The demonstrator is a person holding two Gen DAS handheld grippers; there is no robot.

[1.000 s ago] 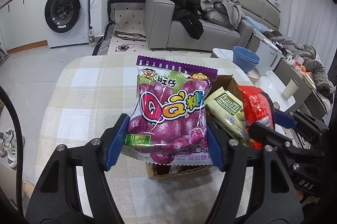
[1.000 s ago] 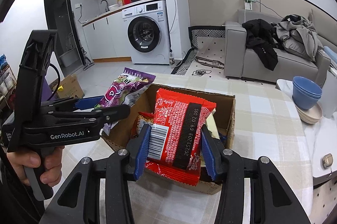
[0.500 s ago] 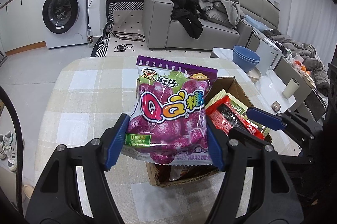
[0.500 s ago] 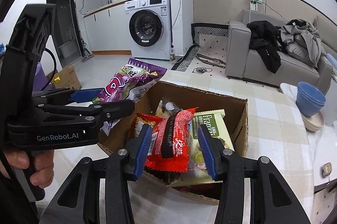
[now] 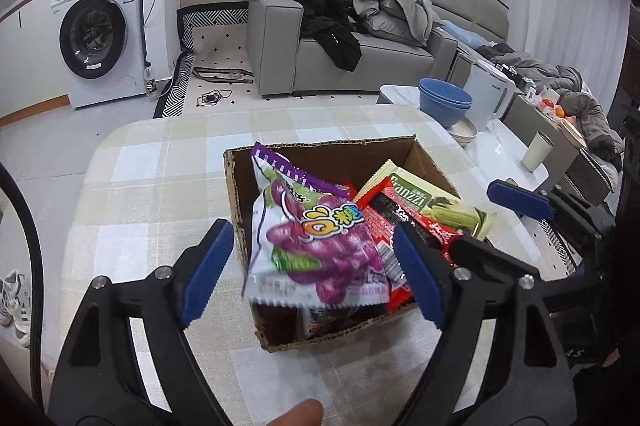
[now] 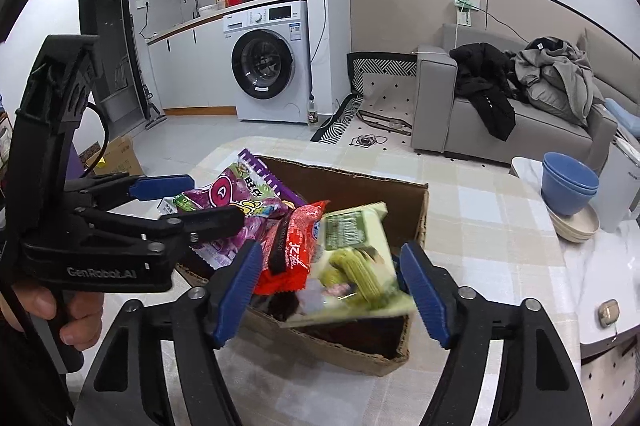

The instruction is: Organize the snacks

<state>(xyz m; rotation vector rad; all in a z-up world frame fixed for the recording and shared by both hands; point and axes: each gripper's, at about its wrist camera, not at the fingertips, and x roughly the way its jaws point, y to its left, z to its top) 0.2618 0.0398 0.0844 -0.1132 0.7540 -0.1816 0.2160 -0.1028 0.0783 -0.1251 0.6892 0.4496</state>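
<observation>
Snacks fill the cardboard box at frame centre: the purple candy bag (long axis up-left) lies between the left claw's opening, unclenched jaws; the right claw, also opening, grips nothing above the green packet.

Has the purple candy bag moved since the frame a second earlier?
Yes. The purple candy bag has dropped out of the opening left gripper jaws and lies tilted in the cardboard box, no longer upright above its near wall.
</observation>
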